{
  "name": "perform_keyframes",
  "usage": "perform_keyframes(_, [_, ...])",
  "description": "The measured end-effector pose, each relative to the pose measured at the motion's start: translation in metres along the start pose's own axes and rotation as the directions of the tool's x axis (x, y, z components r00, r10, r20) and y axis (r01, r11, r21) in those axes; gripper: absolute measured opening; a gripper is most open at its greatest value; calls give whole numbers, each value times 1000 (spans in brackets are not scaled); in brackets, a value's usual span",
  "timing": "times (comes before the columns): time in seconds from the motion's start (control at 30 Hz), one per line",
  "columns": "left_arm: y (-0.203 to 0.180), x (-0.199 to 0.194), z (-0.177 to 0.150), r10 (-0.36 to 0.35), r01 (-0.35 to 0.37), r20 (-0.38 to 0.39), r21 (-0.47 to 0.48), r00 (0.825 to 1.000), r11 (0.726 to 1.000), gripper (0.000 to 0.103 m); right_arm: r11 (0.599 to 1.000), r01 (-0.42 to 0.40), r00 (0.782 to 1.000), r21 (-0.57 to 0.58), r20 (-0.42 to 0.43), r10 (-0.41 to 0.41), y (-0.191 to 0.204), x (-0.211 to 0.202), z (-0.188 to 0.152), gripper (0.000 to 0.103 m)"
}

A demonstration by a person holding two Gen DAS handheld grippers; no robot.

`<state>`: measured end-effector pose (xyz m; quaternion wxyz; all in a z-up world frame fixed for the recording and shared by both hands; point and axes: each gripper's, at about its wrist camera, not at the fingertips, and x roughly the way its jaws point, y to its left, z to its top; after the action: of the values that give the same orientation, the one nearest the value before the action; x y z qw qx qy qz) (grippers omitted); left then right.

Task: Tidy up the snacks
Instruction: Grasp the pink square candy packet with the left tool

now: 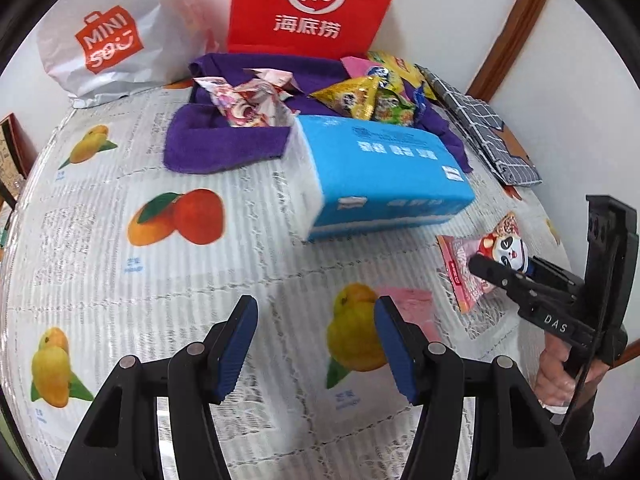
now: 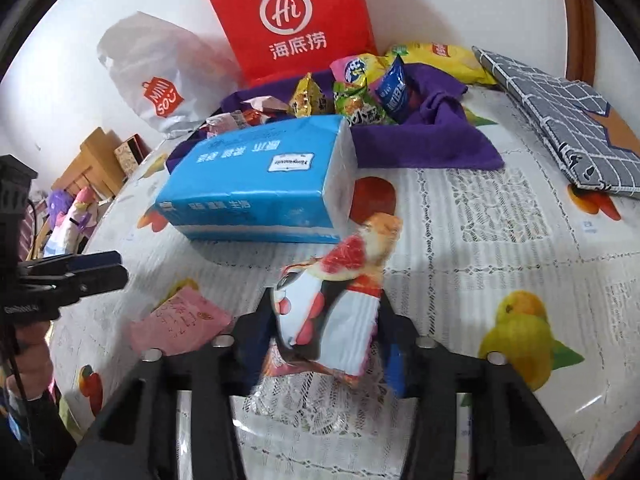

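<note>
Pinching panda snack packet (image 2: 332, 316): right gripper (image 2: 324, 344) | left gripper (image 1: 316, 340) spread, empty | fruit-print tablecloth (image 1: 120, 280), white wall (image 1: 480, 20)

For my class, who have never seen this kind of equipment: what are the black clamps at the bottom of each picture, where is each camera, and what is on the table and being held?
No robot here: a person holds a two-finger gripper in each hand, each with a camera looking along its fingers. In the left camera's view, the left gripper is open and empty over the fruit-print tablecloth. In the right camera's view, the right gripper is closed on a panda-print snack packet. Beyond lie a blue tissue pack, a purple cloth with snacks, and a red bag.
</note>
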<state>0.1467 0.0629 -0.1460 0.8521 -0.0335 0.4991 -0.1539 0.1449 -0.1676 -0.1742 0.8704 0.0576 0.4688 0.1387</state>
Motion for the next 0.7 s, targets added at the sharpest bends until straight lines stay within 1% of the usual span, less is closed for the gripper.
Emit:
perform_keyframes(0.07, [-8, 4, -1, -26, 26, -11, 10, 1000, 1000, 59, 999, 45, 999, -10, 25, -45, -3, -9, -1, 44])
perform_keyframes(0.13, [-18, 10, -2, -59, 59, -26, 25, 998, 998, 59, 998, 66, 997, -7, 36, -65, -9, -16, -3, 44])
perform_keyframes(0.2, [-30, 16, -2, -74, 76, -42, 50, 996, 996, 59, 997, 77, 996, 12, 55, -77, -18, -27, -7, 43])
perform_keyframes(0.27, [-41, 21, -2, -76, 81, -56, 77, 995, 994, 58, 996, 90, 994, 27, 60, -92, -25, -33, -10, 43])
perform_keyframes(0.4, [-58, 39, -7, -61, 73, -108, 113, 992, 991, 59, 993, 103, 993, 53, 52, -105, -36, -37, -17, 43])
perform_keyframes(0.47, [-64, 47, -11, -28, 44, -124, 128, 992, 991, 57, 993, 99, 994, 63, 45, -102, -39, -37, -21, 43])
perform_keyframes(0.53, [-71, 46, -17, 14, 2, -91, 168, 996, 986, 57, 993, 91, 995, 70, 40, -94, -41, -36, -23, 43])
perform_keyframes(0.57, [-75, 46, -19, 42, -26, -85, 189, 996, 982, 55, 994, 88, 995, 69, 40, -91, -41, -35, -24, 43])
perform_keyframes(0.6, [-77, 46, -21, 67, -52, -72, 203, 995, 978, 51, 994, 87, 995, 67, 40, -90, -40, -35, -25, 44])
perform_keyframes(0.63, [-79, 46, -22, 93, -80, -55, 214, 994, 974, 40, 994, 82, 996, 67, 41, -85, -39, -33, -24, 44])
perform_keyframes(0.67, [-79, 46, -23, 117, -105, -39, 226, 992, 968, 36, 995, 75, 996, 68, 42, -78, -38, -32, -24, 43])
perform_keyframes(0.7, [-78, 45, -23, 115, -104, -34, 230, 993, 968, 36, 996, 63, 997, 70, 42, -66, -37, -30, -24, 43])
